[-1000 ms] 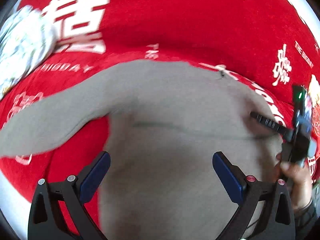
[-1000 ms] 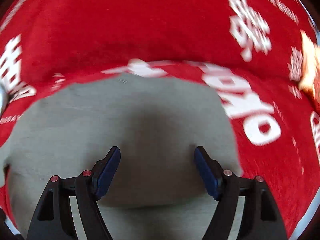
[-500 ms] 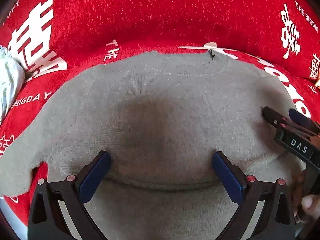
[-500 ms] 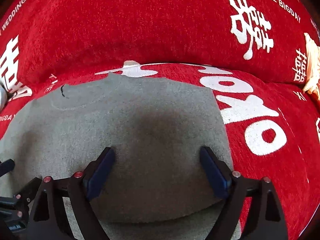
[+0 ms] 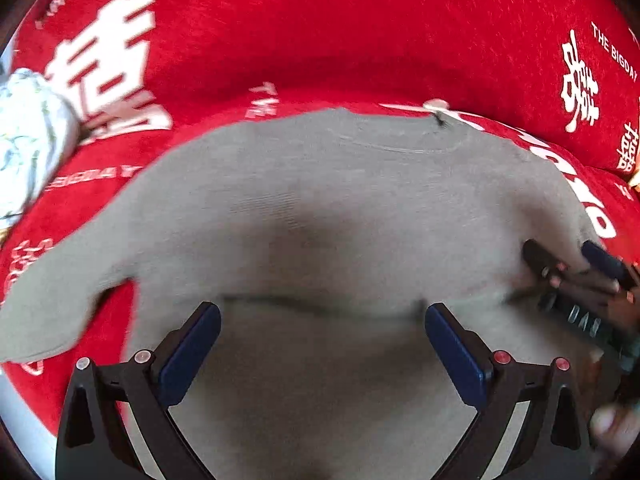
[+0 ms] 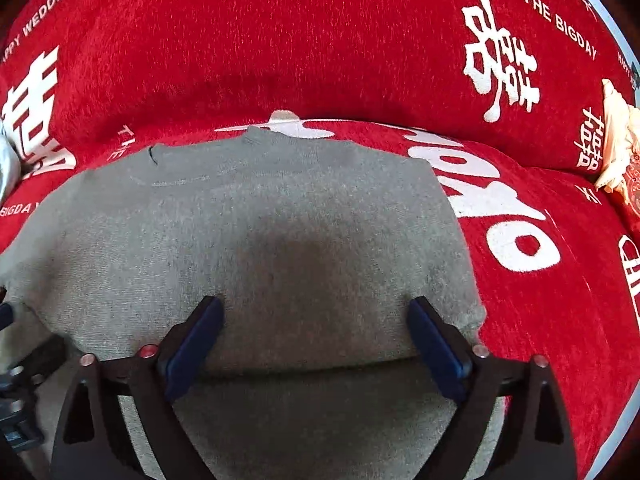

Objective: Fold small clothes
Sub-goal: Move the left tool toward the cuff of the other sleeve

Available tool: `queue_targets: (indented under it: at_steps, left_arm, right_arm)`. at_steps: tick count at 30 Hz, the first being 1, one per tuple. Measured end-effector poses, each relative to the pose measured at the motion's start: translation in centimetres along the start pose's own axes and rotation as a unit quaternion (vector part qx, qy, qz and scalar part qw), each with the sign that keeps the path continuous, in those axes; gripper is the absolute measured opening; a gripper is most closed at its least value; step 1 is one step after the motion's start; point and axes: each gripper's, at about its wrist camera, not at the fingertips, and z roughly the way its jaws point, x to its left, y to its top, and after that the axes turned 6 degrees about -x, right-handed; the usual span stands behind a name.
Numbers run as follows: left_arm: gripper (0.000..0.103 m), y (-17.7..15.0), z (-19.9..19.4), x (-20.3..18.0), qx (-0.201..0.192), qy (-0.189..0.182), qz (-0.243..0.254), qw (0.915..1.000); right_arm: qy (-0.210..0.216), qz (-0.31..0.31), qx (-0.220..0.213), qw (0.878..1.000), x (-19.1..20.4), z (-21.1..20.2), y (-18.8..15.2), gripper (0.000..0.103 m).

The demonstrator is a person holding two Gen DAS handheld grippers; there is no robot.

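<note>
A small grey sweater lies flat on the red cloth with its collar at the far side. One sleeve sticks out to the left. The edge of an upper layer runs across the sweater just at the fingertips in both views. My left gripper hovers open over the sweater's middle, nothing between its blue pads. My right gripper is over the sweater's right half, its jaws opening wide with only flat cloth beneath them. The right gripper also shows at the right edge of the left wrist view.
The red cover with white lettering rises into a padded back behind the sweater. A white patterned garment lies at the far left. A cream-coloured object sits at the far right. A person's hand holds the right gripper.
The right gripper's jaws have spread wider. The left gripper has shifted sideways and sunk a little over the sweater, and more of the left sleeve shows again.
</note>
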Motion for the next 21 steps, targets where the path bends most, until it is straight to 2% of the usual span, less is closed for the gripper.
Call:
queue_targets:
  at_steps: [2,4,7,8,10,11,13,14,16,17,19,21]
  left_arm:
    - [0.102,-1.0,-0.9,2.6,-0.007,0.013,-0.019,0.9997]
    - [0.102,-2.2,-1.9,7.1,-0.013,0.034,-0.068,0.9970]
    - [0.102,-3.8,-2.9,14.2,-0.015,0.081,-0.157,0.9841]
    - [0.102,-4.7,-3.4,17.8,-0.018,0.103,-0.206,0.9729]
    - [0.102,-6.1,-4.3,22.5,-0.031,0.131,-0.272,0.9529]
    - [0.102,-7.3,-5.0,25.8,-0.038,0.154,-0.317,0.9350]
    - [0.102,-8.8,-5.6,29.4,-0.040,0.174,-0.370,0.9118]
    - [0.102,-9.9,-5.8,31.7,-0.040,0.176,-0.404,0.8967]
    - [0.102,-11.0,-5.4,33.7,-0.038,0.178,-0.433,0.8831]
    - [0.102,-11.4,-5.0,35.0,-0.029,0.191,-0.440,0.8769]
    - [0.102,-11.4,-3.8,36.4,-0.017,0.197,-0.452,0.8700]
    - [0.102,-10.9,-3.3,37.1,-0.027,0.222,-0.460,0.8590]
  right_arm:
    - [0.009,0.007,0.001,1.000,-0.3,0.1,0.0,0.099]
    - [0.008,0.006,0.001,1.000,-0.2,0.1,0.1,0.100]
    - [0.001,0.002,-0.003,1.000,0.0,0.1,0.0,0.100]
    - [0.001,0.002,-0.004,1.000,0.0,0.0,0.0,0.100]
    - [0.000,0.003,-0.005,1.000,0.0,0.0,0.0,0.100]
    - [0.000,0.002,-0.005,1.000,0.0,0.0,0.0,0.100]
    - [-0.001,0.002,-0.006,1.000,0.0,0.0,0.0,0.100]
    - [-0.002,0.001,-0.006,1.000,0.0,0.0,0.0,0.100]
    - [-0.004,0.000,-0.007,1.000,0.1,0.0,0.0,0.100]
    - [-0.005,-0.001,-0.008,1.000,0.1,0.0,-0.1,0.100]
    - [-0.008,-0.003,-0.009,1.000,0.2,0.0,-0.1,0.100]
    - [-0.008,-0.003,-0.010,1.000,0.2,0.0,0.0,0.100]
